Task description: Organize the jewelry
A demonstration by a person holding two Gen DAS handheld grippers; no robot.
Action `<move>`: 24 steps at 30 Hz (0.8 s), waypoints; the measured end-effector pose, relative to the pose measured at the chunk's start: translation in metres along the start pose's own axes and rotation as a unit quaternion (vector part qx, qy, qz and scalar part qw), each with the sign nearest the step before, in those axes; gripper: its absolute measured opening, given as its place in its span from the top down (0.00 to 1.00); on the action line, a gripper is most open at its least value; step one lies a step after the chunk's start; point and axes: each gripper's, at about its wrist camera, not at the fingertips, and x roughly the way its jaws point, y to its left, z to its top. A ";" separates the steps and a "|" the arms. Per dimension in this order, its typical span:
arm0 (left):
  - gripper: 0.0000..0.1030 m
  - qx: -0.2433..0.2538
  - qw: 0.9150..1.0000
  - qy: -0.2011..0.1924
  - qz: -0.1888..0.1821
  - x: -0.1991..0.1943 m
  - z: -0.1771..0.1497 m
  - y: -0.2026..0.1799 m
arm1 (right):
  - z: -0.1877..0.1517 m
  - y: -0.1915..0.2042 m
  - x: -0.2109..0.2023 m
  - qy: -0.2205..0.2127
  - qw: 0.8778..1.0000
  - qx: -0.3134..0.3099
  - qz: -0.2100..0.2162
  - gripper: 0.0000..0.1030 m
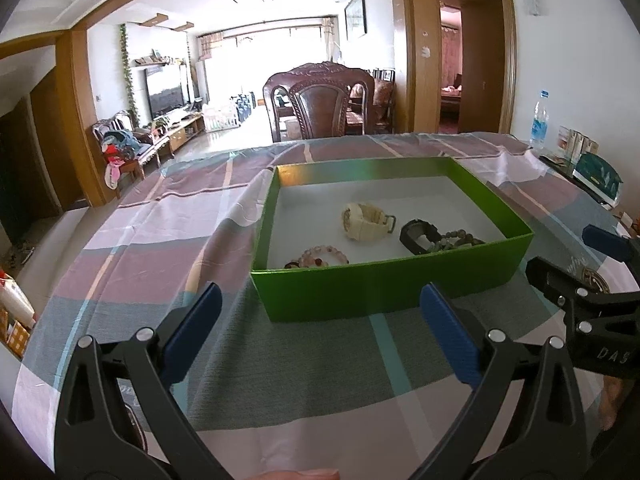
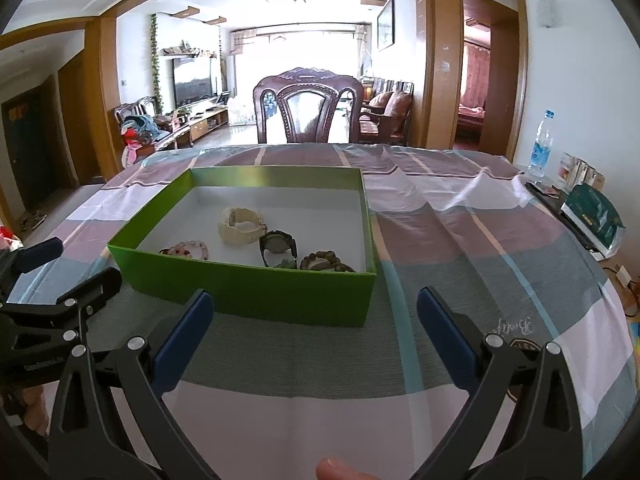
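A green box (image 1: pixel 380 288) (image 2: pixel 256 292) with a white floor stands on the checked tablecloth. Inside lie a cream watch (image 1: pixel 366 220) (image 2: pixel 240 226), a black watch (image 1: pixel 418 234) (image 2: pixel 278 246), a pink bead bracelet (image 1: pixel 322 256) (image 2: pixel 188 249) and a brown bead bracelet (image 1: pixel 460 242) (image 2: pixel 324 262). My left gripper (image 1: pixel 320 300) is open in front of the box's near wall, nothing between its blue pads. My right gripper (image 2: pixel 314 308) is open as well, near the box's right front corner. Each gripper shows at the edge of the other's view.
A carved wooden chair (image 1: pixel 320 104) (image 2: pixel 308 108) stands at the table's far side. A water bottle (image 2: pixel 542 144), cartons and a dark green box (image 2: pixel 594 208) sit at the table's right edge. A fingertip (image 2: pixel 336 470) shows at the bottom. Bare tablecloth (image 2: pixel 460 208) lies right of the box.
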 end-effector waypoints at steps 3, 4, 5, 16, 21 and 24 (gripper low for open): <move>0.04 -0.002 1.000 0.001 0.002 -0.001 -0.001 0.001 | -0.001 0.004 -0.002 -0.007 1.000 -0.006 -0.007 0.03; 0.04 -0.003 1.000 0.002 0.001 0.000 -0.001 0.001 | -0.002 0.006 -0.003 -0.010 1.000 -0.008 -0.009 0.03; 0.04 -0.005 1.000 0.003 0.001 0.000 -0.001 0.001 | -0.002 0.007 -0.004 -0.013 1.000 -0.010 -0.011 0.03; 0.04 -0.010 1.000 -0.001 0.008 -0.003 -0.001 0.001 | -0.006 0.010 -0.002 -0.018 1.000 -0.005 -0.015 0.03; 0.04 -0.010 1.000 -0.001 0.008 -0.003 -0.002 0.001 | -0.006 0.009 -0.002 -0.016 1.000 -0.001 -0.012 0.03; 0.04 -0.010 1.000 -0.001 0.008 -0.003 -0.001 0.001 | -0.006 0.009 -0.002 -0.016 1.000 -0.001 -0.013 0.03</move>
